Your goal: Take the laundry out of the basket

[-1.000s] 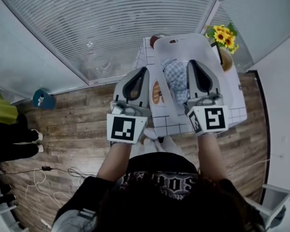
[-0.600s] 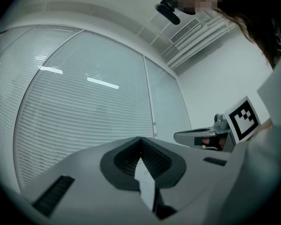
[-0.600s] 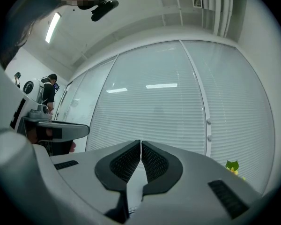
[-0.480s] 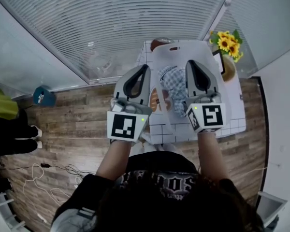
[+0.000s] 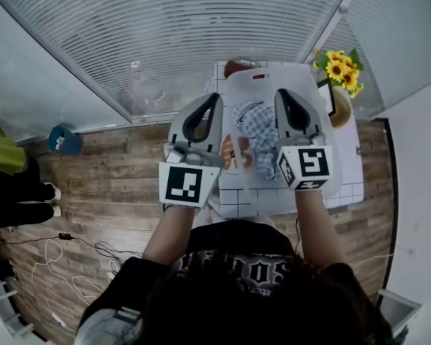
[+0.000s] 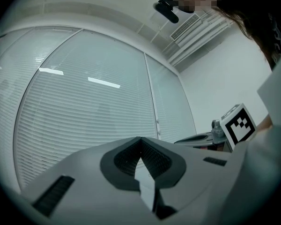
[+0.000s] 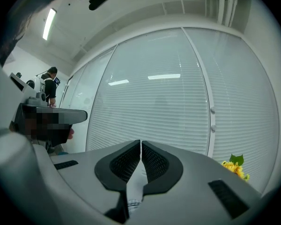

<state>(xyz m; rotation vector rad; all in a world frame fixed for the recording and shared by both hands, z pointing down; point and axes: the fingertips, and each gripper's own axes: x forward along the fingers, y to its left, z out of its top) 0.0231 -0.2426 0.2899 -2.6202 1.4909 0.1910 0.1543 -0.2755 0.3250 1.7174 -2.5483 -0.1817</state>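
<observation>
A white basket (image 5: pixel 262 77) with a handle slot stands on the white gridded table (image 5: pixel 230 196). A blue-checked cloth (image 5: pixel 258 128) lies in it, with something orange (image 5: pixel 233 153) beside it. Both grippers hang over the basket, jaws pointing away from me. My left gripper (image 5: pixel 215 99) is shut, and the left gripper view shows a strip of white fabric (image 6: pixel 147 186) pinched between its pads. My right gripper (image 5: pixel 280 93) is shut too, and the right gripper view shows white fabric with a ribbed hem (image 7: pixel 133 186) in its jaws. How the fabric hangs below the grippers is hidden.
Sunflowers (image 5: pixel 341 67) stand at the table's far right corner and a brown round thing (image 5: pixel 237 65) sits behind the basket. A blinds-covered glass wall runs behind the table. A blue object (image 5: pixel 65 141), cables (image 5: pixel 72 264) and a person's dark legs (image 5: pixel 14 200) are on the wooden floor at left.
Both grippers have shifted slightly up in the view, still shut. The table and basket sit a little lower and nearer under them as the view moved.
</observation>
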